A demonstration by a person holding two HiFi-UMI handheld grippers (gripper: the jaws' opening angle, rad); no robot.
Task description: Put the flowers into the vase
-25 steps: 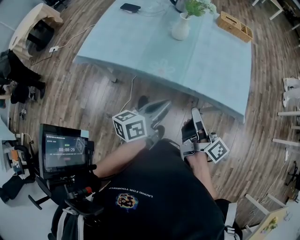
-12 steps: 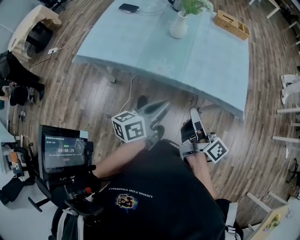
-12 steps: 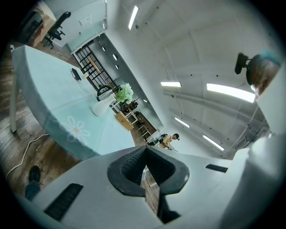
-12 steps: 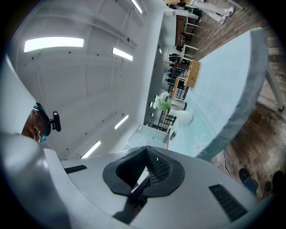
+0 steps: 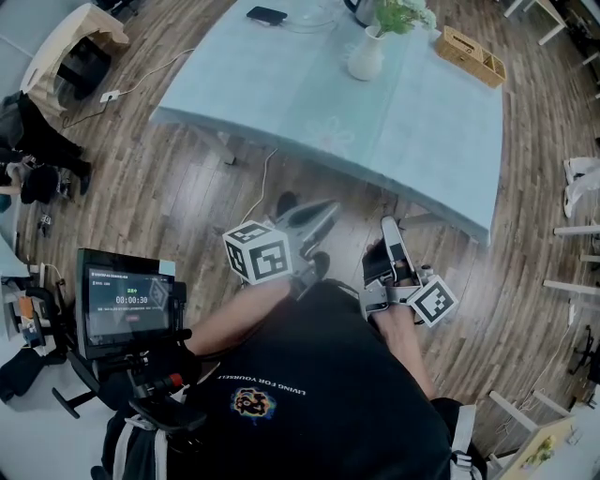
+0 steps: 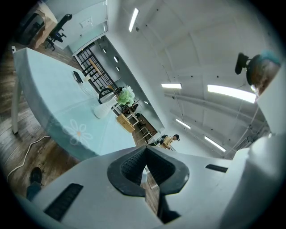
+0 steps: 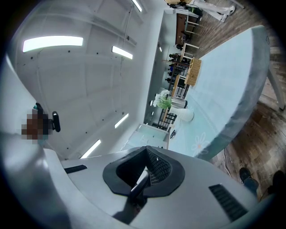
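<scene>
On the wood floor (image 5: 169,197), a blue table (image 5: 375,103) is carrying a vase (image 5: 365,58) holding flowers (image 5: 398,14). The left gripper (image 5: 323,211) and right gripper (image 5: 389,225) are hovering short of it, jaws together, empty.

Lower centre: a black short-sleeved T-shirt (image 5: 323,370) with a line of white lettering (image 5: 281,377) and a small round emblem (image 5: 248,403).

White vase (image 5: 365,58), green flowers (image 5: 398,14), pale blue table (image 5: 441,122).

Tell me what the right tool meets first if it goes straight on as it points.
Probably the near edge of the table: the right tool points toward it. Height is hard to judge, so it might pass just over the top.
</scene>
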